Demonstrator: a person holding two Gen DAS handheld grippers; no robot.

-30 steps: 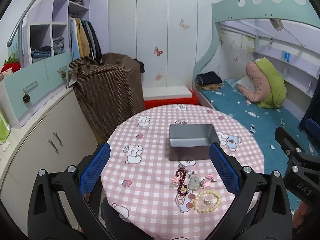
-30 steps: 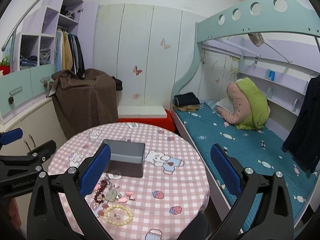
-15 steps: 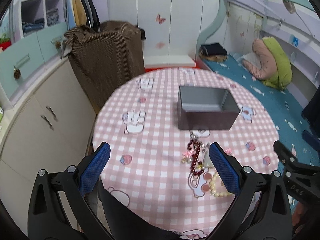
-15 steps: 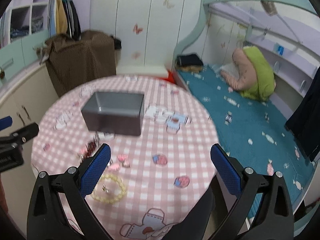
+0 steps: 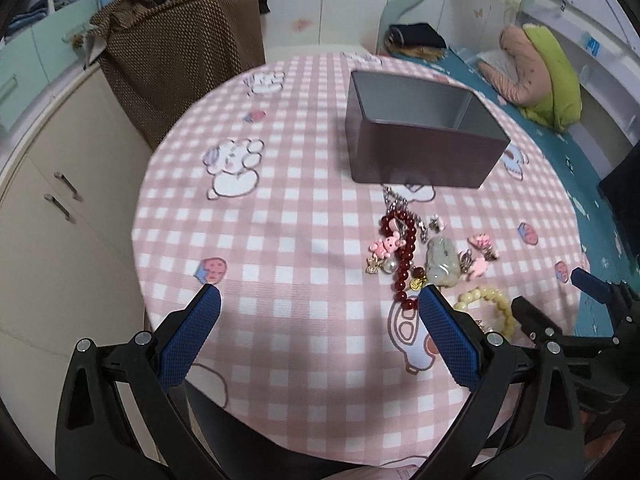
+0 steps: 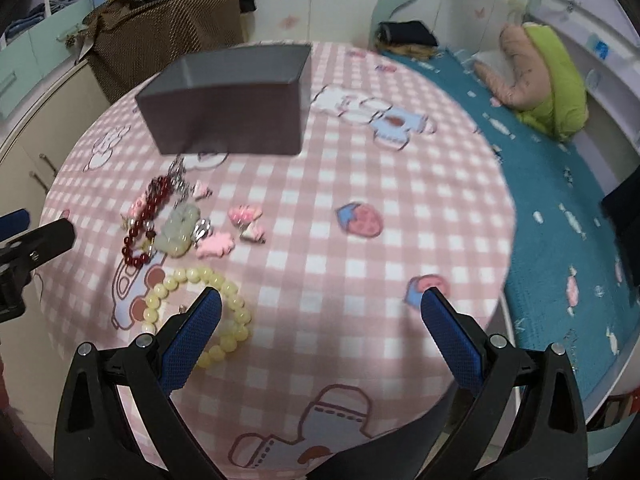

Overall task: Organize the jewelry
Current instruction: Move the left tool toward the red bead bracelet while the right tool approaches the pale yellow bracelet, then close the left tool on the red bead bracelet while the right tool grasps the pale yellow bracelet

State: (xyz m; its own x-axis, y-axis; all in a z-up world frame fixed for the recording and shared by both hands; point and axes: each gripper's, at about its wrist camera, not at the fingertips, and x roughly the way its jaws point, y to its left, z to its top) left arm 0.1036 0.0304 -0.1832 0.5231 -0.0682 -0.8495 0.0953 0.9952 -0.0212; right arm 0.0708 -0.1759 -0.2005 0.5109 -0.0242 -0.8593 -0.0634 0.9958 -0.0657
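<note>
A grey open box [image 5: 424, 132] [image 6: 228, 96] stands on the round table with a pink checked cloth [image 5: 288, 240] [image 6: 360, 184]. In front of it lies loose jewelry: a dark red bead bracelet [image 5: 404, 256] [image 6: 146, 220], a pale green jade pendant [image 5: 440, 260] [image 6: 180, 230], a cream bead bracelet [image 5: 490, 306] [image 6: 200, 308], and small pink charms [image 5: 386, 245] [image 6: 246, 216]. My left gripper [image 5: 318, 298] is open above the near cloth, left of the pile. My right gripper [image 6: 320, 300] is open, its left finger over the cream bracelet. Both hold nothing.
A bed with a teal cover [image 6: 560, 184] and a green and pink pillow [image 6: 544, 76] lies to the right. Cream cabinets [image 5: 60, 184] and a brown covered object [image 5: 180, 48] stand to the left and behind the table.
Both grippers have tilted down and come closer to the table, so the jewelry and box now look larger. Both stay open, and nothing on the table has moved.
</note>
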